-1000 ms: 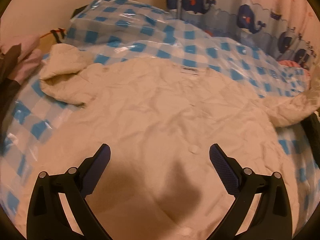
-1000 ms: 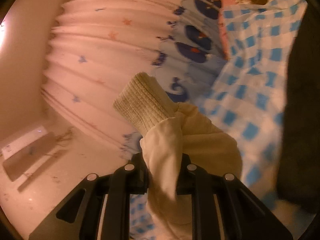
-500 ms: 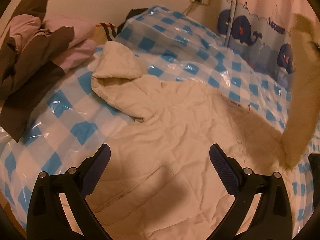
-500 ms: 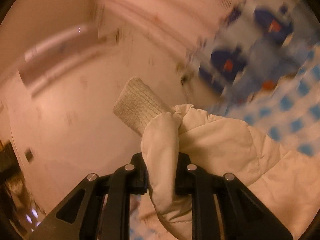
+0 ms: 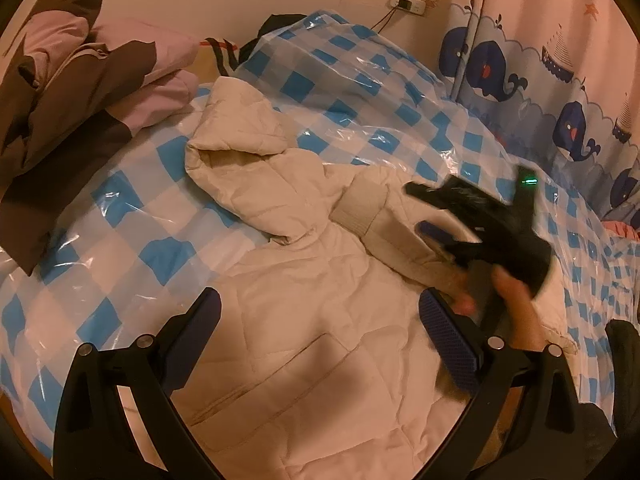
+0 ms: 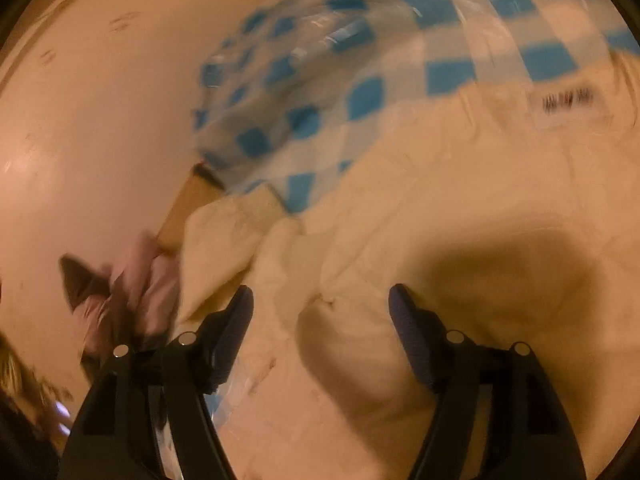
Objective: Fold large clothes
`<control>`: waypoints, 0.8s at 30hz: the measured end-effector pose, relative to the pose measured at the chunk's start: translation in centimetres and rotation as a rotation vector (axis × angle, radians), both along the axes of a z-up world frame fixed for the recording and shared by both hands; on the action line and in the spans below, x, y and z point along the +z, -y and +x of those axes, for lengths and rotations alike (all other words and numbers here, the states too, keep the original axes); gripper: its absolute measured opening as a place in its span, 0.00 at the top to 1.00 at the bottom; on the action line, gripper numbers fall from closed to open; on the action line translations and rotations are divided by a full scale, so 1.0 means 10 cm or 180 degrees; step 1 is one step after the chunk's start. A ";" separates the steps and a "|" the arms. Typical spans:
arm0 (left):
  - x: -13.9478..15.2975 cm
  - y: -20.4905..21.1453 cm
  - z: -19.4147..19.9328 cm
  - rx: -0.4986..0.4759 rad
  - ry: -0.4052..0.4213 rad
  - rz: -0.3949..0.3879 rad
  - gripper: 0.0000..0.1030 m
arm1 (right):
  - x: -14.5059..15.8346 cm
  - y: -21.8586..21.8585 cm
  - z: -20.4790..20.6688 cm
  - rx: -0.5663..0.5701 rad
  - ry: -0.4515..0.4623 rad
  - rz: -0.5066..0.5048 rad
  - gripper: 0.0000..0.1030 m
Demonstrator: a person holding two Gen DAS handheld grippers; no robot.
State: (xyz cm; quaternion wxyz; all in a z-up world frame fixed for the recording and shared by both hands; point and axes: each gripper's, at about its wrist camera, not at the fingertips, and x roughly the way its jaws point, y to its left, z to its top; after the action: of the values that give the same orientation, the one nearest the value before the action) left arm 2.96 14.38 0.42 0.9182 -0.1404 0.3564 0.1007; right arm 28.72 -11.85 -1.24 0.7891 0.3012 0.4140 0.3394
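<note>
A cream quilted hooded jacket [image 5: 304, 320] lies front up on the blue-and-white checked plastic-covered bed [image 5: 132, 240], its hood [image 5: 240, 160] toward the far left. One sleeve with a ribbed cuff [image 5: 360, 208] lies folded across the chest. My left gripper [image 5: 320, 304] hovers open over the jacket's body, nothing between its fingers. My right gripper [image 5: 424, 210], blurred and held by a hand [image 5: 516, 304], sits just right of the cuff. In the right wrist view the right gripper [image 6: 320, 296] has its jaws opening above the jacket fabric [image 6: 440, 200], with a loose fold below them that the pads do not touch.
A pile of pink and brown clothes [image 5: 80, 80] sits at the bed's far left, also in the right wrist view [image 6: 128, 288]. A whale-print curtain [image 5: 520, 60] hangs along the right. A wall socket [image 5: 408, 0] is behind the bed. A dark object [image 5: 624, 352] is at the right edge.
The right gripper swung the sleeve from the curtain side across onto the jacket's chest and let it go. The left view panned left early on, then held still.
</note>
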 end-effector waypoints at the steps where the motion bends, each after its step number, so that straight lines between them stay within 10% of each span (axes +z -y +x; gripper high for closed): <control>1: 0.00 0.00 0.00 0.0005 0.0005 -0.0001 0.07 | 0.08 0.09 -0.05 0.0007 0.0089 0.0041 0.33; 7: 0.09 0.05 0.20 0.0038 0.0063 -0.0056 0.07 | 0.76 1.47 -0.52 -0.0893 0.0581 -0.0307 0.21; 13: 0.23 0.35 1.16 -0.0220 0.0277 0.0367 0.07 | 0.24 2.47 -0.39 -0.1254 -0.0014 -0.0152 0.21; 20: -1.18 0.54 2.22 -0.0542 -0.1168 0.0759 0.06 | -0.58 2.80 -0.49 -0.1454 -0.0288 -0.0343 0.47; 24: -0.98 0.56 2.17 -0.0619 -0.1221 0.0879 0.06 | -0.35 2.85 -0.58 -0.1282 -0.0387 -0.0365 0.39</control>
State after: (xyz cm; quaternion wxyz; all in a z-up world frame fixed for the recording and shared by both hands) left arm 24.64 8.79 -9.40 0.8496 0.0429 0.5188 0.0843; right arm 22.87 -40.39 -4.74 0.8304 0.3523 0.4110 0.1320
